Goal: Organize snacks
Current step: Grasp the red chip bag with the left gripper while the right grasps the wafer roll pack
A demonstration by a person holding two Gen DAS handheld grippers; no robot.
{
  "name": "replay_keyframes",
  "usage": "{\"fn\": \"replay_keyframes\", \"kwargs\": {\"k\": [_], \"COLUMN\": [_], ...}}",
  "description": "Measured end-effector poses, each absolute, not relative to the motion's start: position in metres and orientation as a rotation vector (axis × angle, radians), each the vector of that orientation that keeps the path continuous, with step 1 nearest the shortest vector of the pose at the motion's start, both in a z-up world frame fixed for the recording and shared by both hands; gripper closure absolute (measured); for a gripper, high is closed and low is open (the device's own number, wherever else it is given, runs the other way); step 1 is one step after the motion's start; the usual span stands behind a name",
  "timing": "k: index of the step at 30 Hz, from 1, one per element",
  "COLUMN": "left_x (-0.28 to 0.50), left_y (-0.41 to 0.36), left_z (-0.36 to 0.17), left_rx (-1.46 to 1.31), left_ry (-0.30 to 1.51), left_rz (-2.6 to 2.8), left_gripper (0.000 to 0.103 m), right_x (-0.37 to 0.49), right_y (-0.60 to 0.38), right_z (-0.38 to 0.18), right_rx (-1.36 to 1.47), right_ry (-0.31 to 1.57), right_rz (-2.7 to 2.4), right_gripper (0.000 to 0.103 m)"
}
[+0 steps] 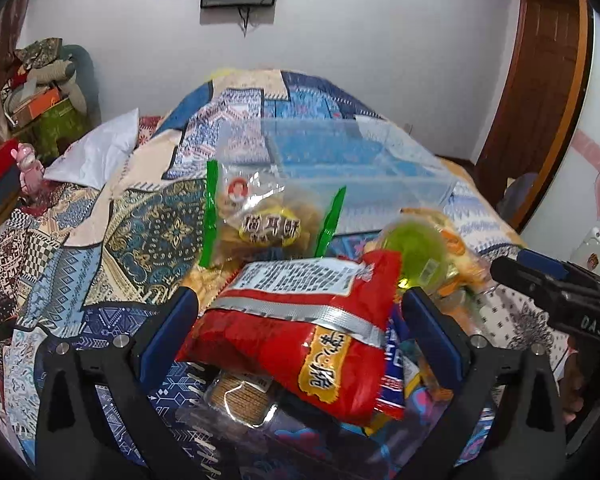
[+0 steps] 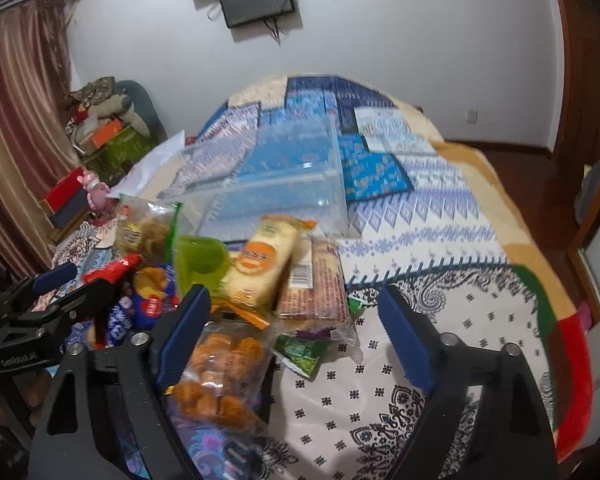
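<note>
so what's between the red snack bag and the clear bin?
Left wrist view: a clear bag of crisps with green edges lies between the red snack bag and clear bin.

Left tool (image 1: pixel 300 312) blk frame, blue pads, silver screws; right tool (image 2: pixel 296 312) same.

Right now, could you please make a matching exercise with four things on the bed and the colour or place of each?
Things:
1. snack bag
2. cup
3. plastic box
4. bag of round snacks

Descriptions:
A. clear, behind the snack pile
B. red, between the left gripper fingers
C. orange contents, beside the right gripper finger
D. green, in the pile

Pairs: 1-B, 2-D, 3-A, 4-C
</note>
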State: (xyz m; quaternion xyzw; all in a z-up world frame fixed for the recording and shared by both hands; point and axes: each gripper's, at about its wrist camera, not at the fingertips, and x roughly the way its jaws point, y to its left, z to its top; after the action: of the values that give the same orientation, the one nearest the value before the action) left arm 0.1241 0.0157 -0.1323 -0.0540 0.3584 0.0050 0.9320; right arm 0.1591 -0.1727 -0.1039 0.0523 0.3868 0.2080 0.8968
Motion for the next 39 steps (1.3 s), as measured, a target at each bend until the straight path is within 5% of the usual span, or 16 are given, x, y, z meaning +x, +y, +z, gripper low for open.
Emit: {"fn": "replay_keyframes", "kwargs": {"k": [13, 23, 27, 39], "left_x": [0.128, 0.122, 0.118, 0.103], "left_y": [0.023, 0.026, 0.021, 0.014], "left_z": [-0.141, -0.139, -0.134, -0.115], "left_rx": [-0.187, -0.211, -0.186, -0.128], "left_ry": [0.728, 0.72, 0.708, 0.662], "left_rz": [-0.032, -0.067, -0.08, -0.084], "left_gripper": [0.006, 0.025, 0.042, 0.051], "right_x": [0.173, 0.192, 0.196, 0.176], "right_y": [-0.187, -0.178, -0.176, -0.185], "right_z": [-0.127, -0.131, -0.135, -0.123], "right_rx": [0.161, 0.126, 0.124, 0.114], "right_ry": [0.893, 0.908, 0.922, 0.876], "right_rz": [0.41, 0.417, 0.421, 0.416], "right_gripper": [0.047, 0.047, 0.053, 0.06]}}
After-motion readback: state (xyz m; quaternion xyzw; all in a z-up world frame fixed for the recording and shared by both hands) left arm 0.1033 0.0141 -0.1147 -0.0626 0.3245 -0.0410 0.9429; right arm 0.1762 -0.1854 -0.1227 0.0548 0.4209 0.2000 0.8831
